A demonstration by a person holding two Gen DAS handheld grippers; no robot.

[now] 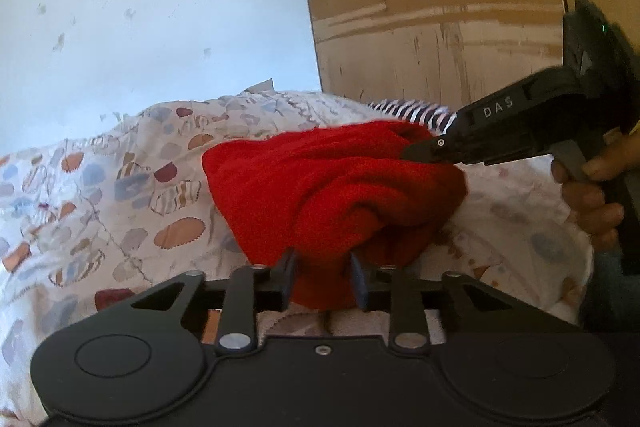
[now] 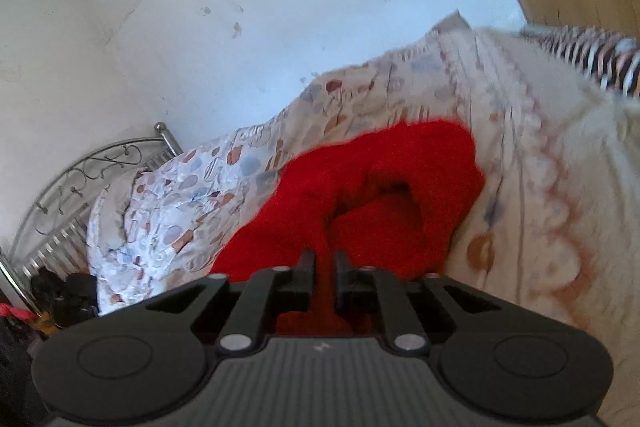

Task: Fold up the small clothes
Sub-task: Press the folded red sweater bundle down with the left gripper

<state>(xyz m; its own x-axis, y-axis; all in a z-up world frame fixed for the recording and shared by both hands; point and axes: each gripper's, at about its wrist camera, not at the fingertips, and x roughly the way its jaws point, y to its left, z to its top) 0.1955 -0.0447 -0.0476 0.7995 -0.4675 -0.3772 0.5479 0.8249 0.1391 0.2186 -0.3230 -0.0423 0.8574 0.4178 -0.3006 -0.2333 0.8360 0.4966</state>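
Observation:
A red knitted garment (image 1: 320, 195) lies bunched in a heap on the patterned bedsheet (image 1: 120, 195). My left gripper (image 1: 323, 273) has a thick fold of it filling the gap between its fingers, at the heap's near edge. In the left wrist view my right gripper (image 1: 416, 149) comes in from the right, its tip on the garment's upper far edge, with a hand (image 1: 592, 195) on its grip. In the right wrist view a ridge of the red garment (image 2: 400, 167) runs up between the narrow-set fingers of the right gripper (image 2: 326, 263).
A black-and-white striped garment (image 1: 412, 109) lies behind the red one, also seen at the bed's far right (image 2: 592, 55). A wooden wardrobe (image 1: 440, 7) stands behind the bed. A metal bed frame (image 2: 80, 179) and dark clutter (image 2: 64, 295) sit at the left.

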